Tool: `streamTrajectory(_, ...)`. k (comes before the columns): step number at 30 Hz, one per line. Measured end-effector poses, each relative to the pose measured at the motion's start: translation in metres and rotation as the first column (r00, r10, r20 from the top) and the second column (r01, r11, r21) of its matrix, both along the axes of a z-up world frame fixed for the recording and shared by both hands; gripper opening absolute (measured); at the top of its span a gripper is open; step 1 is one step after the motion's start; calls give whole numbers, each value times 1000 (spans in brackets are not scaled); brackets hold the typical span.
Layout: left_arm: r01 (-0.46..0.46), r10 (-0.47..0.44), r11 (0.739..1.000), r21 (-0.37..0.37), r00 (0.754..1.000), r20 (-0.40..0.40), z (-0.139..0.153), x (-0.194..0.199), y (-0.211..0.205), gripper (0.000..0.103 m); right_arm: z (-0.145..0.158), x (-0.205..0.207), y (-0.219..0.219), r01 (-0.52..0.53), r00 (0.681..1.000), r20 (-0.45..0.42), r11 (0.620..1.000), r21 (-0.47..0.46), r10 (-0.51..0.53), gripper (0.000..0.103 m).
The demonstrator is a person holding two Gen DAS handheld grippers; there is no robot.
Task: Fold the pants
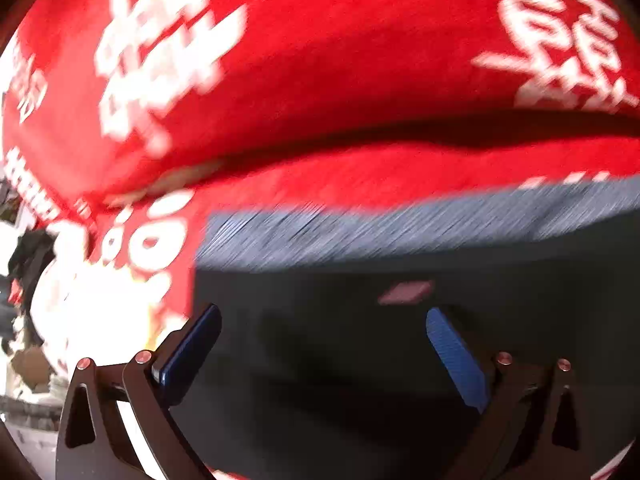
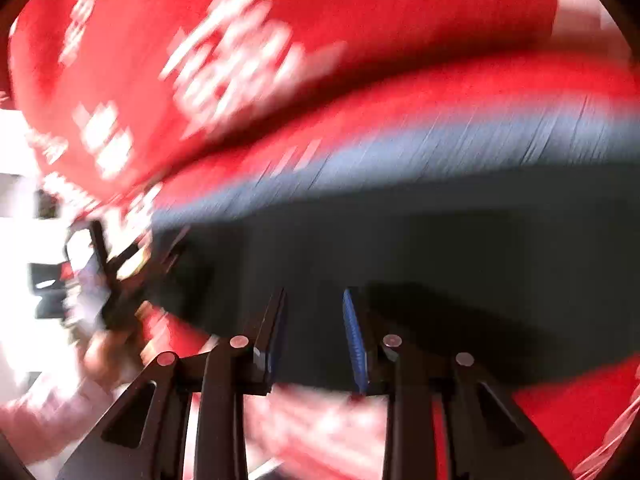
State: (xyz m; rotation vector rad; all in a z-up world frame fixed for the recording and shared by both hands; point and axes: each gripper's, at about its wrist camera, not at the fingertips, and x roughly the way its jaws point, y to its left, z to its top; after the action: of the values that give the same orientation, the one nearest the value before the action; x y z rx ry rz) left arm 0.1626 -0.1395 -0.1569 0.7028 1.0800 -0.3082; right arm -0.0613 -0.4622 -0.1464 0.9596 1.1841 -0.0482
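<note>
Dark pants (image 1: 340, 340) with a grey-blue waistband (image 1: 400, 232) lie flat on a red cloth (image 1: 320, 60) printed with white characters. A small pink label (image 1: 406, 292) shows on the dark fabric. My left gripper (image 1: 323, 314) hovers over the pants, open wide, with nothing between its blue pads. In the right wrist view, the same pants (image 2: 440, 248) and waistband (image 2: 400, 152) lie ahead. My right gripper (image 2: 314, 294) is over their near edge, its pads a narrow gap apart with nothing pinched. Both views are motion-blurred.
The red cloth (image 2: 120, 40) covers the whole surface and forms a raised fold behind the waistband. At the left of the right wrist view a person's hand (image 2: 104, 356) holds a dark, blurred tool. Bright blurred clutter (image 1: 28, 264) lies past the cloth's left edge.
</note>
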Motion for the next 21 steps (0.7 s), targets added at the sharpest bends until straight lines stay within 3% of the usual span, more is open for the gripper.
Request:
streamTrajectory(3,-55,51,995,-82,997,-55,-1,0,34,103,-25,-20,55,-8,1000,-23,985,173,12,32)
streamTrajectory(9,-97,86,987,-129,992,-88,-5,1,40,103,-55,-7,73,111,994,-24,961,251,-109,32)
streamTrajectory(12,-87,75,987,-136,993,-96,-4,1,42,103,-55,11,75,119,993,-3,961,249,-122,32)
streamTrajectory(14,-86,72,987,-137,992,-108,-5,5,51,103,-52,23,82,104,995,-16,973,206,-103,8)
streamTrajectory(17,-65,49,986,-152,993,-110,-5,-1,56,103,-47,5,80,105,994,-13,982,154,-104,5)
streamTrajectory(20,-50,34,984,-171,994,-99,-8,-1,61,103,-68,-11,88,93,990,-114,989,118,-80,0)
streamTrajectory(21,-56,39,985,-165,994,-103,-7,-1,60,103,-68,-15,89,106,990,-107,984,144,-91,0)
